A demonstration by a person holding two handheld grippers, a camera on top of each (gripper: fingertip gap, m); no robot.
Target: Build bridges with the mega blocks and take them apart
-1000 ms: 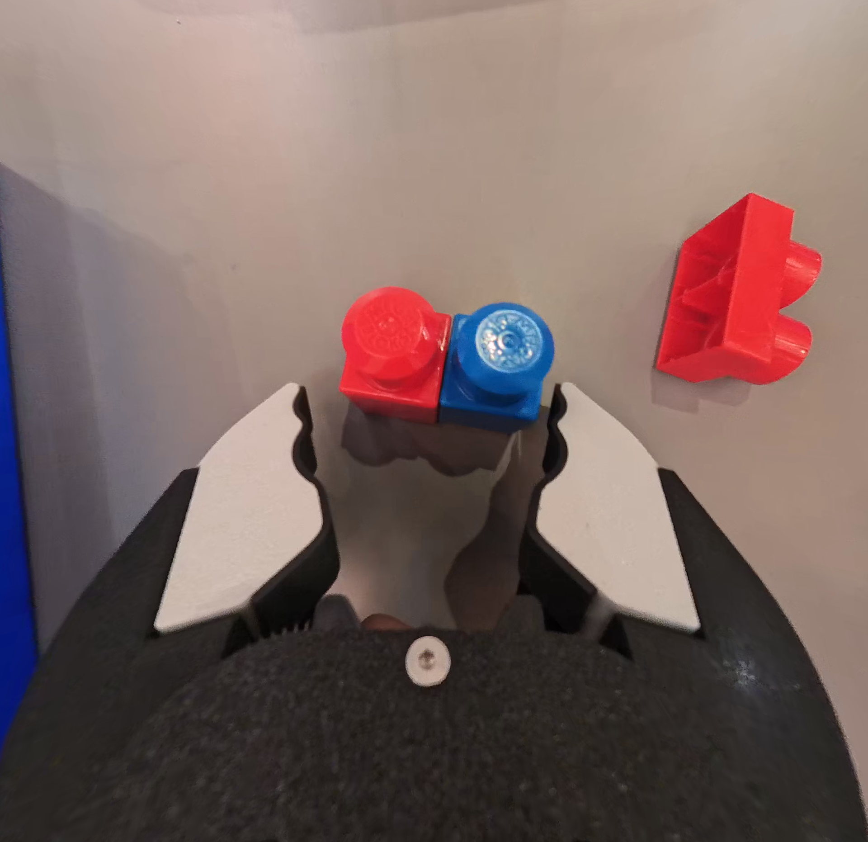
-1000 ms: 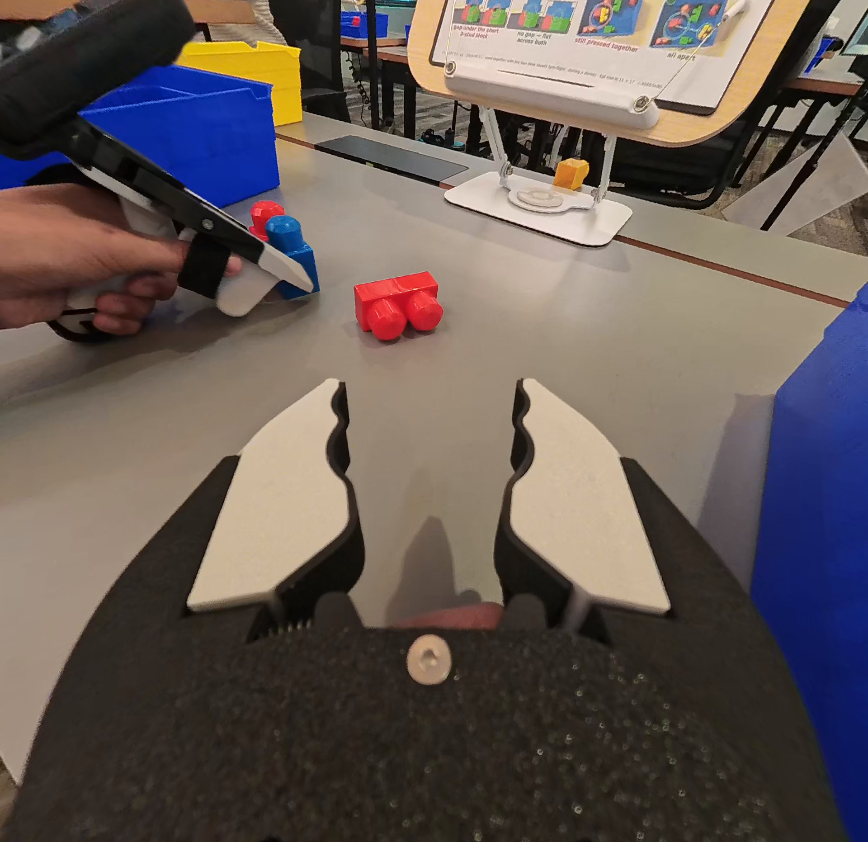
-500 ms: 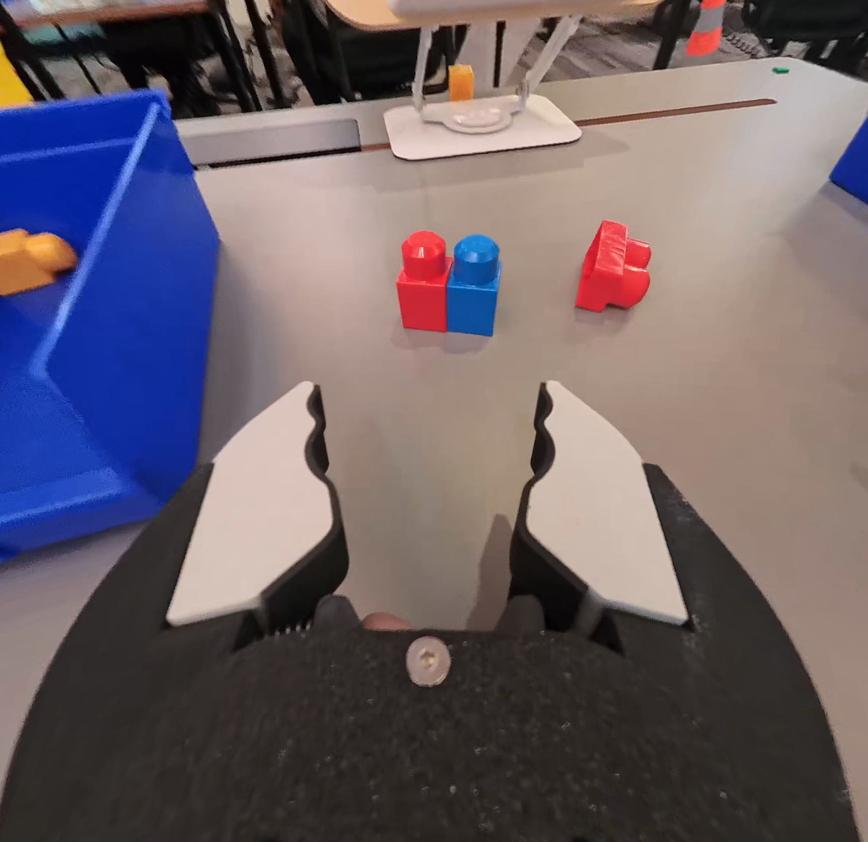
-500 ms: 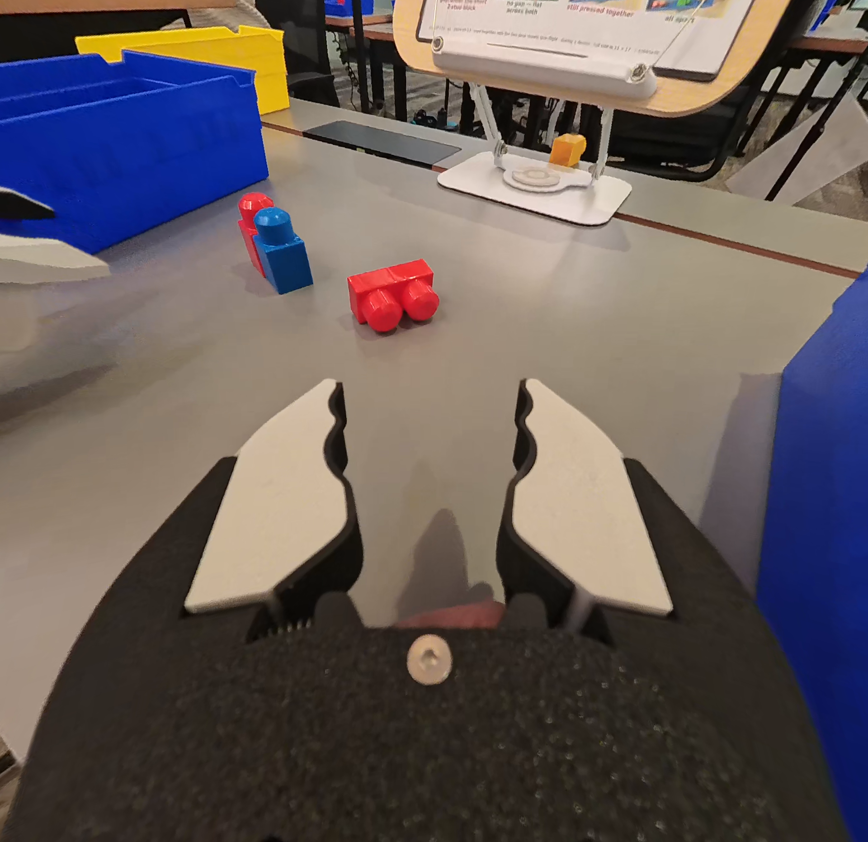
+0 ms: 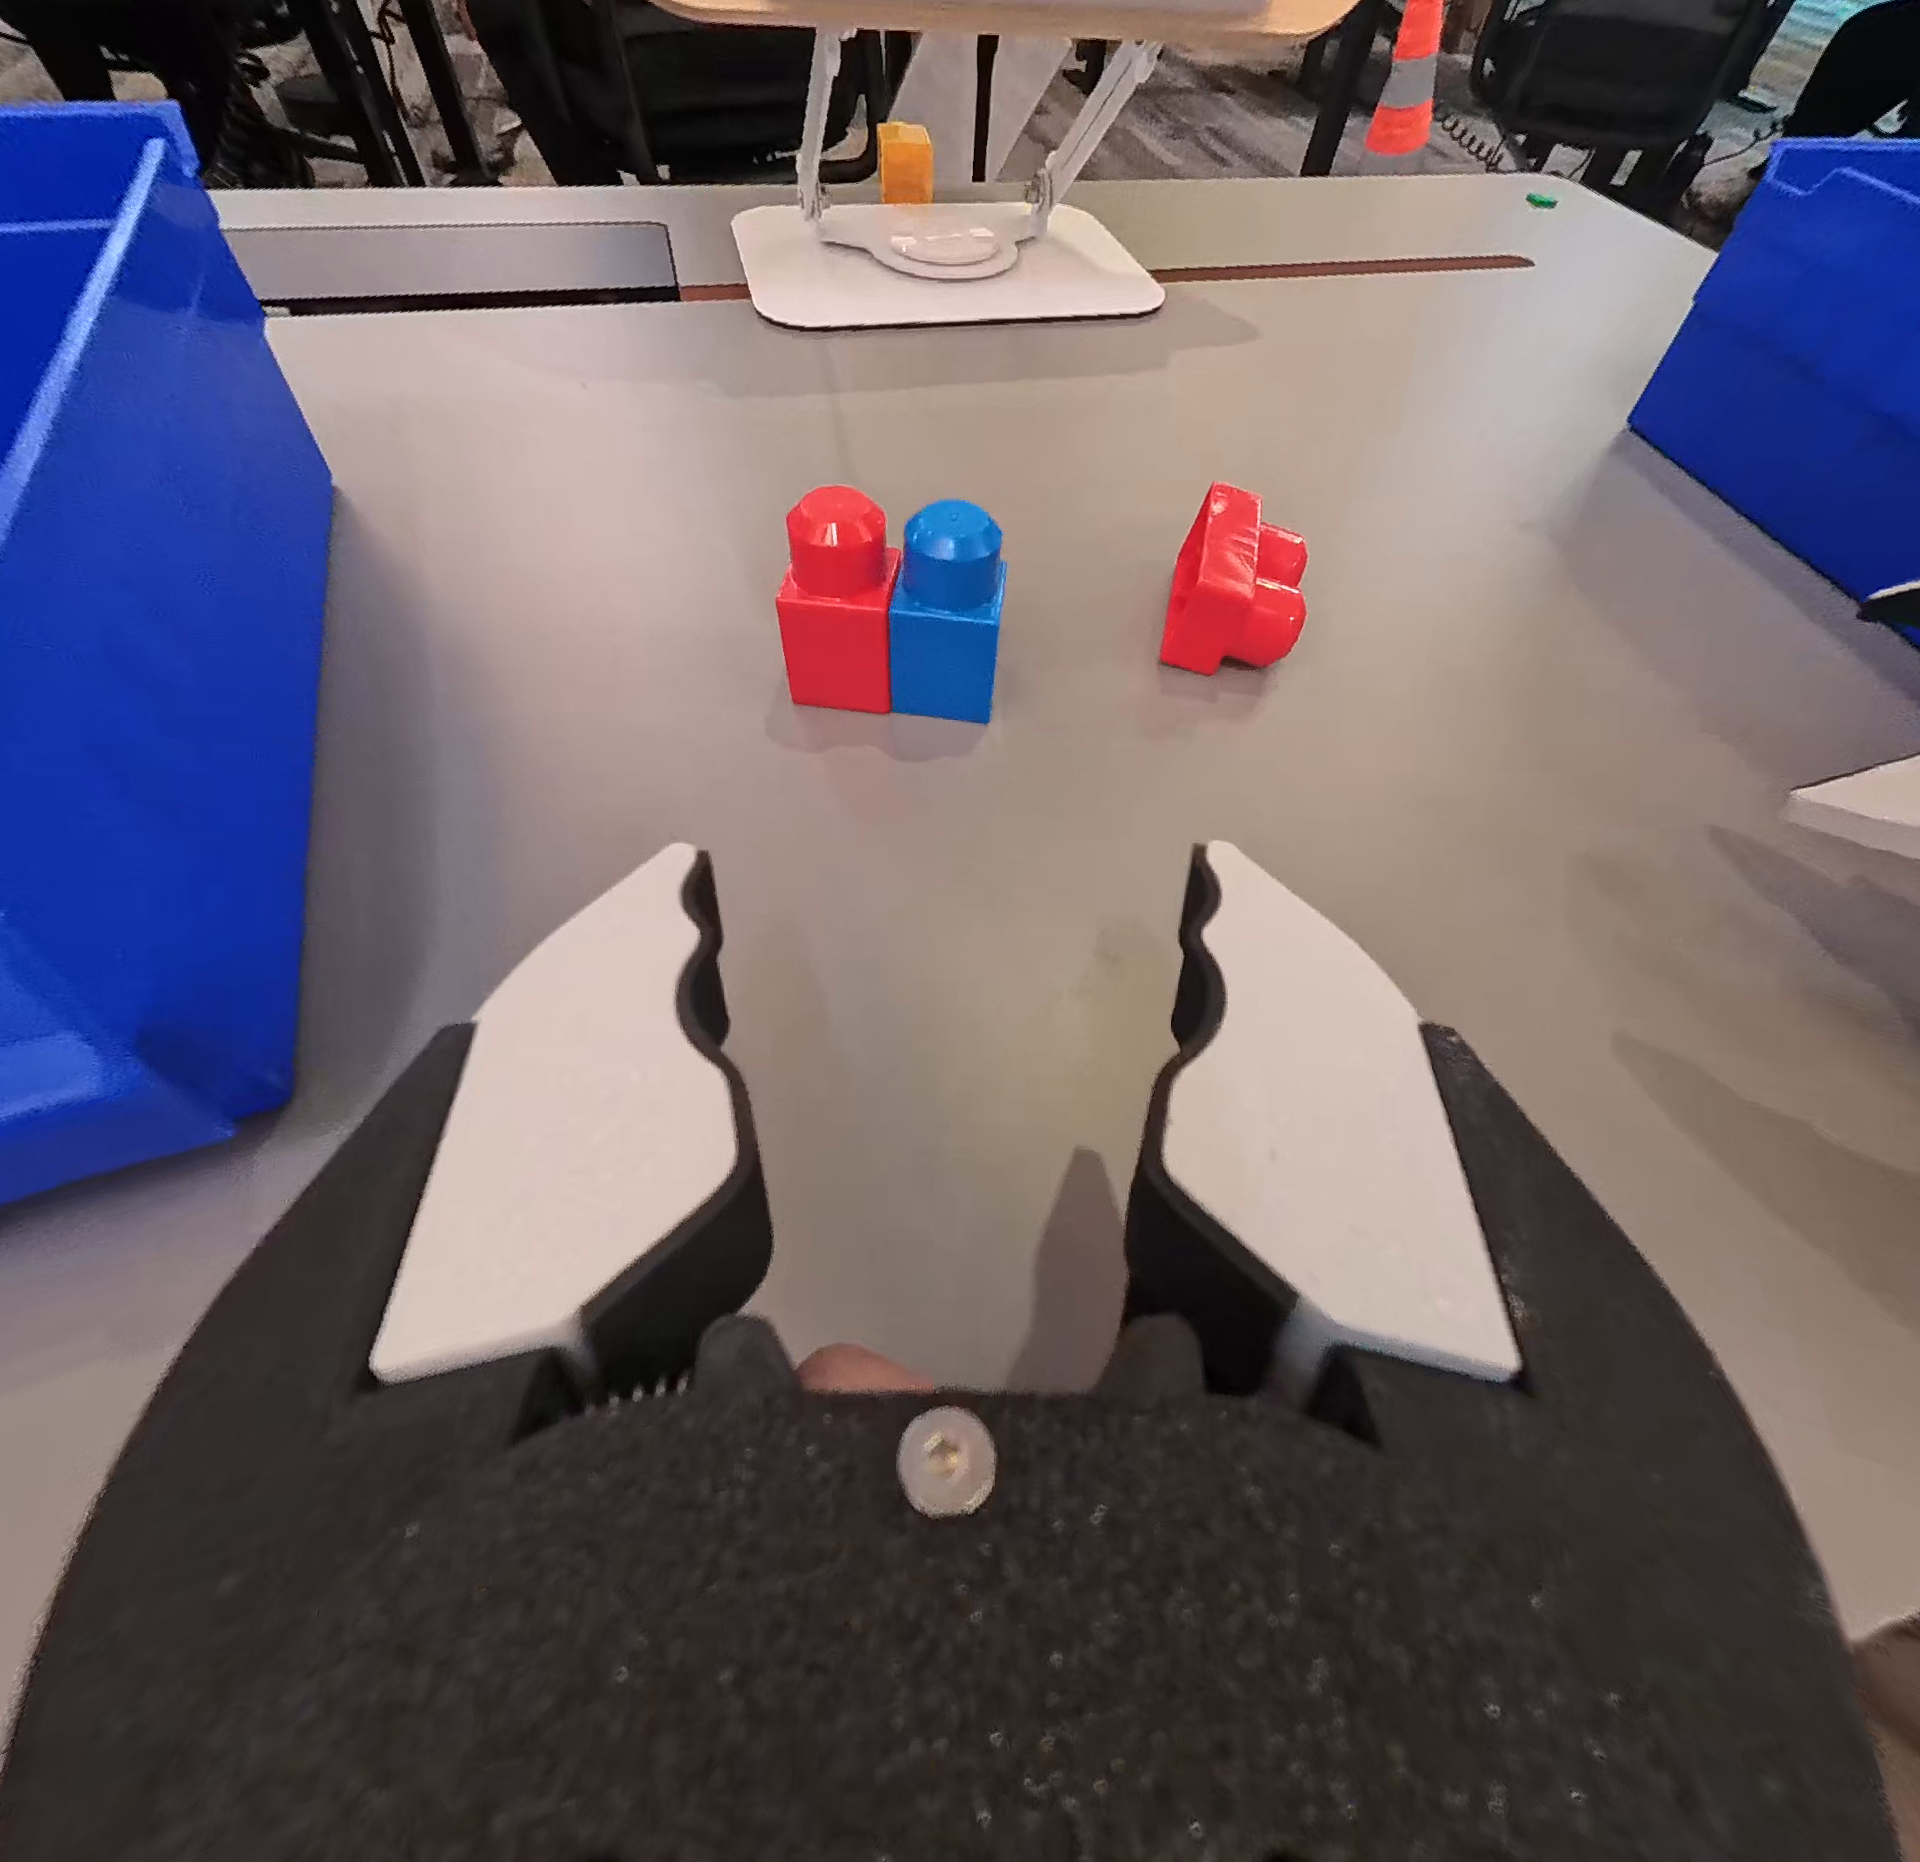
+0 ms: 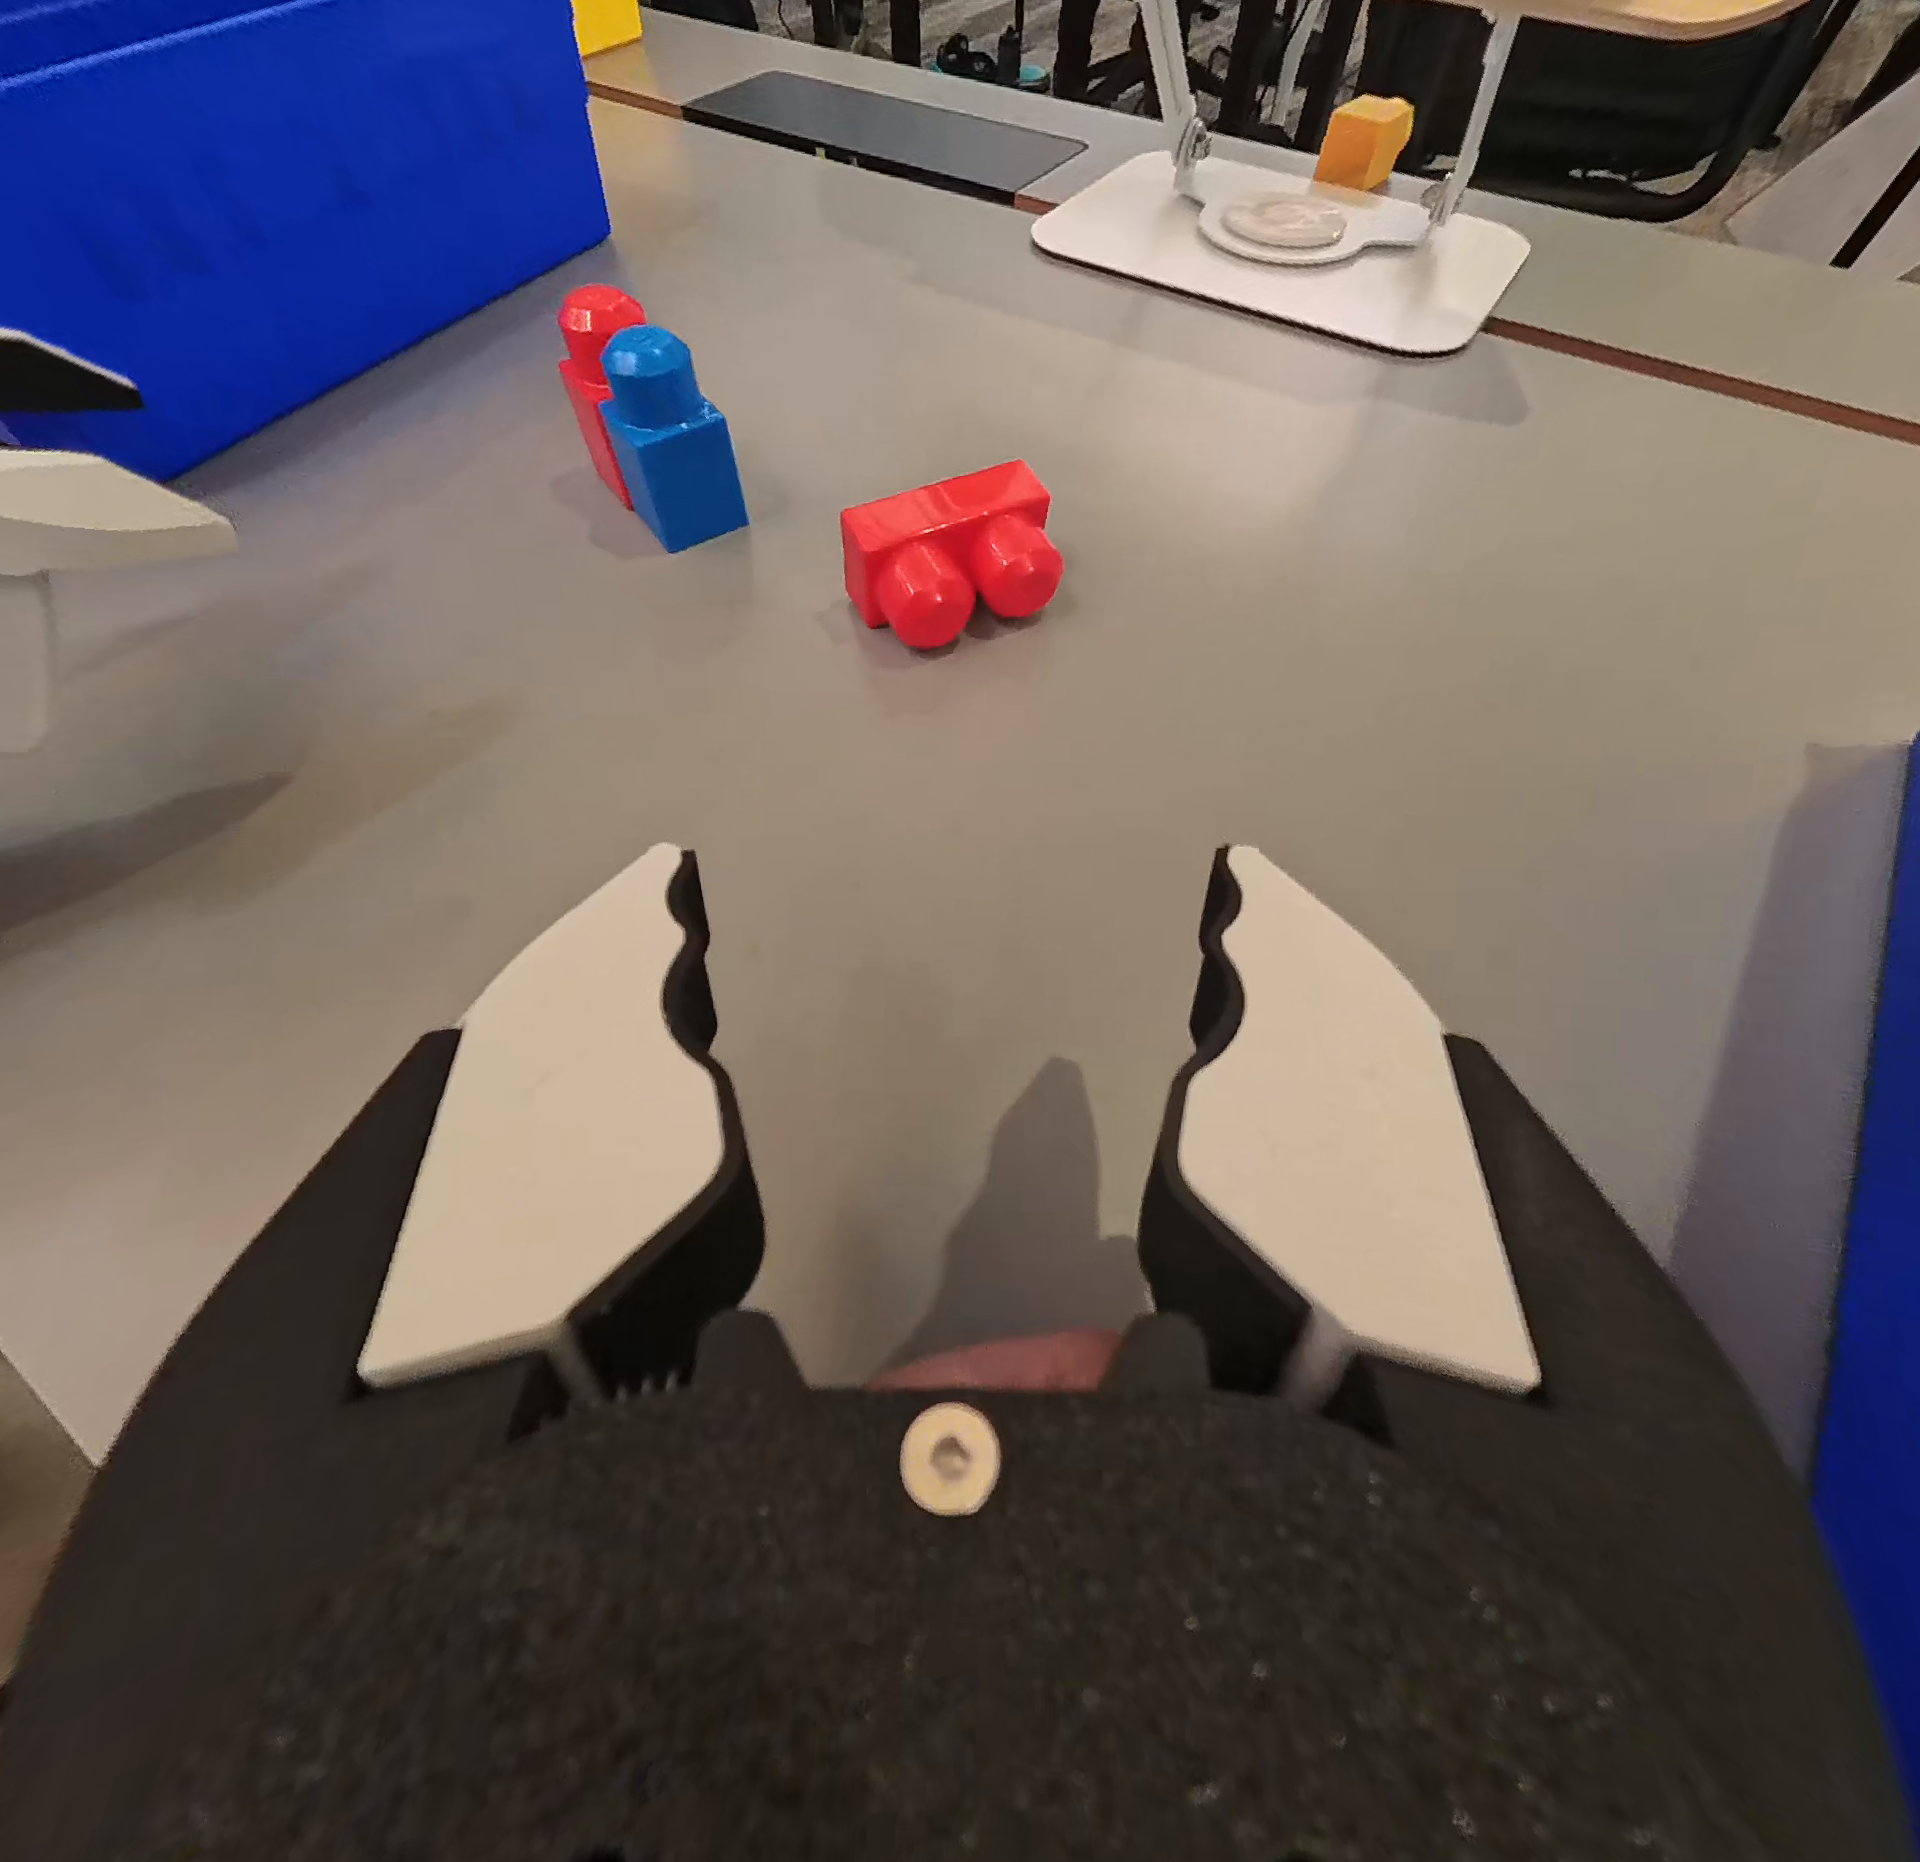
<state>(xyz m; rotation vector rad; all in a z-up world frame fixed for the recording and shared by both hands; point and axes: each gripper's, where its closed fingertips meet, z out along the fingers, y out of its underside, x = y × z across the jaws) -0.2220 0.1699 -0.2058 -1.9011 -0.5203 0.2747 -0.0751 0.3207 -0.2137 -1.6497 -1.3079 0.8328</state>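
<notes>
On grey table (image 5: 1039, 441): blocks; blue bins (image 5: 135, 565) flank; chairs behind.

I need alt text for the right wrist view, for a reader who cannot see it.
The open right gripper hovers above a grey table, facing a red two-stud block lying on its side. Farther left, a red single-stud block and a blue single-stud block stand upright, touching, near a blue bin.

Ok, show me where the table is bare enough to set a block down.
Free: the grey table between the left gripper and the upright red block and blue block. Tighter: the strip between them and the tipped two-stud red block.
</notes>
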